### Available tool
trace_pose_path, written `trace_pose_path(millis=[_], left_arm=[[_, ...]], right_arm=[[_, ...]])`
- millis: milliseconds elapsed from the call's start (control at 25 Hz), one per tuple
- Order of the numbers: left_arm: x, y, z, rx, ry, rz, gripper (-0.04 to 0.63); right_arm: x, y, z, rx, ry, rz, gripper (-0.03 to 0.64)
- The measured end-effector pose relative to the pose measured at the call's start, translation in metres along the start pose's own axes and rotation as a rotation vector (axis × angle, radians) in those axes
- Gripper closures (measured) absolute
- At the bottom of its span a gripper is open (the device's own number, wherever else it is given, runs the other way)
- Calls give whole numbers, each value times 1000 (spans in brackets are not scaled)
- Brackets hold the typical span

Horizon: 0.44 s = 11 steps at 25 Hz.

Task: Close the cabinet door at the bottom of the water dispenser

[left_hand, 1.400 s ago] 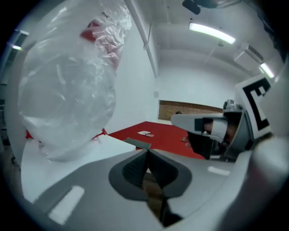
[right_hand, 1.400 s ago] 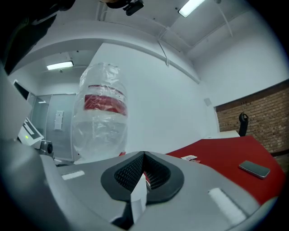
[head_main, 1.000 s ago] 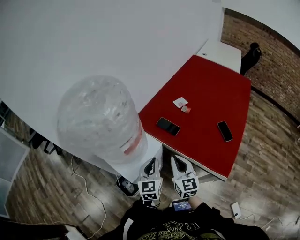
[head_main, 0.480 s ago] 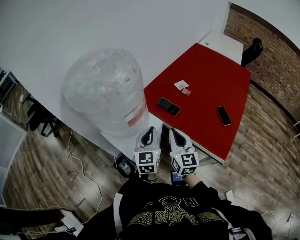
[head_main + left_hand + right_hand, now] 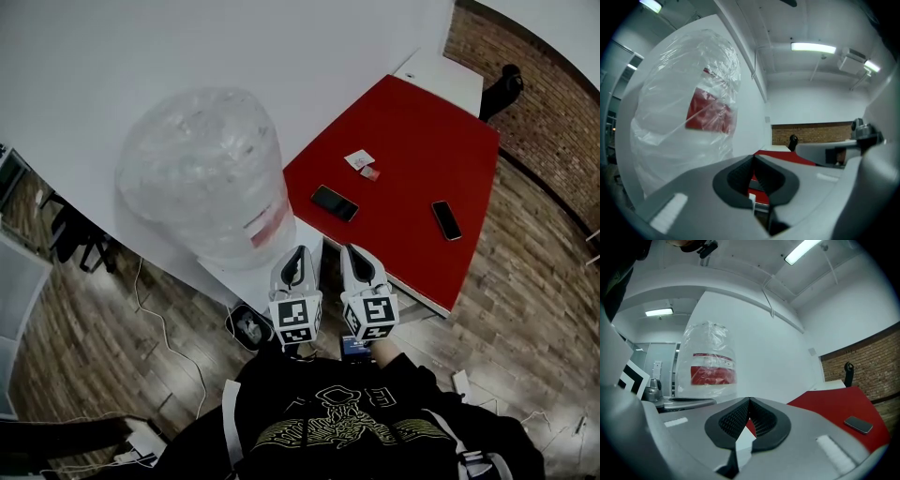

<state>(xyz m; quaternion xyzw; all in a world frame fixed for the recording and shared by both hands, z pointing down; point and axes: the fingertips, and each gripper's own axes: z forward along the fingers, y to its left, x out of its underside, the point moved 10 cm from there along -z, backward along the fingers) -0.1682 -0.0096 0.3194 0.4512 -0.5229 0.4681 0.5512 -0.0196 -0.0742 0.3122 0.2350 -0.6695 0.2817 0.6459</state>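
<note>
In the head view, at 10 o'clock from the grippers, the plastic-wrapped water bottle (image 5: 202,178) sits on the white top of the water dispenser (image 5: 246,281). Compared with a second ago, the bottle stands higher in the picture and more of the person's black sweatshirt (image 5: 347,431) fills the bottom edge. Little shifts over the last half second. Reading: the head has drawn back and up, away from the dispenser's base.

Cabinet door: not visible in any view. It would lie below the dispenser top, past the gripper tips at 12 o'clock, hidden by them and by the top. Whether it is shut cannot be told.

Left gripper (image 5: 299,255): clenched, pads (image 5: 740,177) meeting at the tip, nothing between them. It points to 12 o'clock and overlaps the dispenser's near corner in the picture. Its own view looks out at the bottle and the ceiling lights, not down at a door.

Right gripper (image 5: 352,253): also clenched and empty, pads (image 5: 736,419) together, just beside the left one at its 3 o'clock. Both grippers sit higher in the picture than a second ago.

Red table (image 5: 412,141): at 1 o'clock, carrying one phone (image 5: 335,202) and a second phone (image 5: 447,220), both lying as before.

Judgement: both grippers are up at bottle height and hold nothing, so the push on the door is either done or not begun. These frames do not settle which.
</note>
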Motion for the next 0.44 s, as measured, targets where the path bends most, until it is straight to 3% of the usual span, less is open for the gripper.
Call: trace_pose_path(millis=[160,440], left_arm=[[0,-3,5,16,23,31,589],[4,3,8,-4,18,15,589]], right_arm=[[-4,-3,0,8,-32,-13,618],[-2,-1,5,15,-31,-28,618]])
